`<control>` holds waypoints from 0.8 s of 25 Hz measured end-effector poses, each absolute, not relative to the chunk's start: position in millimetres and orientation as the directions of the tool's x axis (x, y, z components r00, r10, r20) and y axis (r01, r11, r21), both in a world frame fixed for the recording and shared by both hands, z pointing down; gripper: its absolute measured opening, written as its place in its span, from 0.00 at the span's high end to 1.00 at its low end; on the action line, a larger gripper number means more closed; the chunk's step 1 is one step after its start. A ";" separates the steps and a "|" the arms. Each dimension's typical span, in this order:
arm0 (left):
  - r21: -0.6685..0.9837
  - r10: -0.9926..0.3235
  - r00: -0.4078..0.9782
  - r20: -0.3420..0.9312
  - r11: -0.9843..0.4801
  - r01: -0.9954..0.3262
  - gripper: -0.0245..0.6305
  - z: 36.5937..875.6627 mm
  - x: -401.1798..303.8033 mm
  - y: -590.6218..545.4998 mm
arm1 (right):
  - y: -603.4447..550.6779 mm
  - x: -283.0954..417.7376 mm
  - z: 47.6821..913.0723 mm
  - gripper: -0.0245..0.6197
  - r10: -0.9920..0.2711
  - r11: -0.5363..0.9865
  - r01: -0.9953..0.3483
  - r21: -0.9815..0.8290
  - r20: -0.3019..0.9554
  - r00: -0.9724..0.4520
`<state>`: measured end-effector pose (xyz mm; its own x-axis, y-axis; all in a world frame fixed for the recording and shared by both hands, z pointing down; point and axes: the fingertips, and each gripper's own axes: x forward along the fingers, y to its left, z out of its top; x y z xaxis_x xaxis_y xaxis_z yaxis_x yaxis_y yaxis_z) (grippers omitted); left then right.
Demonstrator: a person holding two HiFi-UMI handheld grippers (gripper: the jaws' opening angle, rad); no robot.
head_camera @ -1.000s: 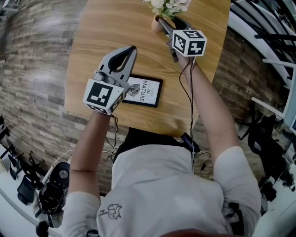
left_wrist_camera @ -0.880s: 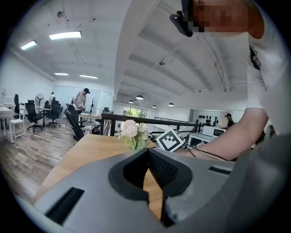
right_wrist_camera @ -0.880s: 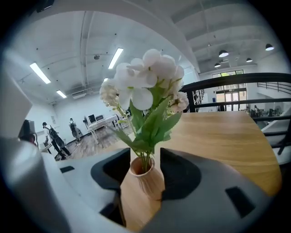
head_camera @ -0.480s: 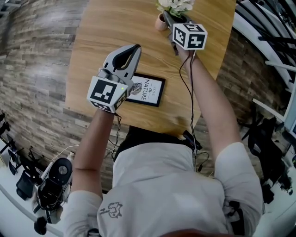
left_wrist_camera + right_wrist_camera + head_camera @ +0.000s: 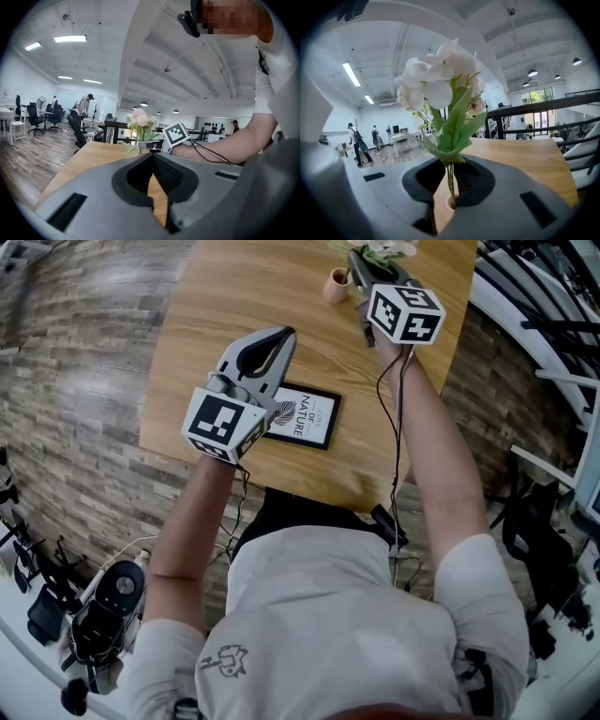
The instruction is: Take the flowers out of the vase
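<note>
A bunch of white and pale pink flowers (image 5: 440,79) with green leaves sits between the jaws of my right gripper (image 5: 450,174). Its jaws are closing, with the pads pressed on the thin stems. Just below the stem ends is the mouth of the small tan vase (image 5: 449,204). In the head view the vase (image 5: 337,285) stands on the wooden table (image 5: 234,296), left of the right gripper (image 5: 361,261) and the flowers (image 5: 389,247). My left gripper (image 5: 284,334) hovers over the table's near part, shut and holding nothing. From the left gripper (image 5: 152,157) the flowers (image 5: 139,119) show ahead.
A black-framed picture (image 5: 302,416) lies flat on the table under the left gripper. The table's near edge runs close to the person's body. A black device (image 5: 103,606) stands on the floor at lower left. Dark railings (image 5: 544,296) run along the right.
My right gripper has risen with the flowers, and the stems have lifted out of the vase. The vase now shows bare beside the gripper. The left gripper has barely moved.
</note>
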<state>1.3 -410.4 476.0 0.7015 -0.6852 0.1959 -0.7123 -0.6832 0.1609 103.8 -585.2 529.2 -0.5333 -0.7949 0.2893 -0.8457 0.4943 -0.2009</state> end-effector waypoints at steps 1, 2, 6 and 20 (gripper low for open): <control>0.158 -0.684 0.704 0.192 -0.687 -0.710 0.96 472.7 0.5 -407.2 | -583.5 103.5 517.8 0.88 -0.801 0.497 -0.845 -0.195 0.272 -0.534; 0.155 -0.682 0.706 0.191 -0.689 -0.708 0.96 470.2 -0.3 -403.8 | -581.2 103.3 506.8 0.88 -0.806 0.500 -0.844 -0.193 0.254 -0.535; 0.146 -0.675 0.716 0.180 -0.701 -0.698 0.96 459.8 -4.7 -391.4 | -568.4 103.1 466.2 0.88 -0.827 0.501 -0.846 -0.184 0.188 -0.530; 0.107 -0.634 0.765 0.114 -0.758 -0.644 0.96 402.9 -52.5 -300.5 | -431.9 59.9 403.8 0.89 -0.831 0.512 -0.843 -0.164 0.153 -0.535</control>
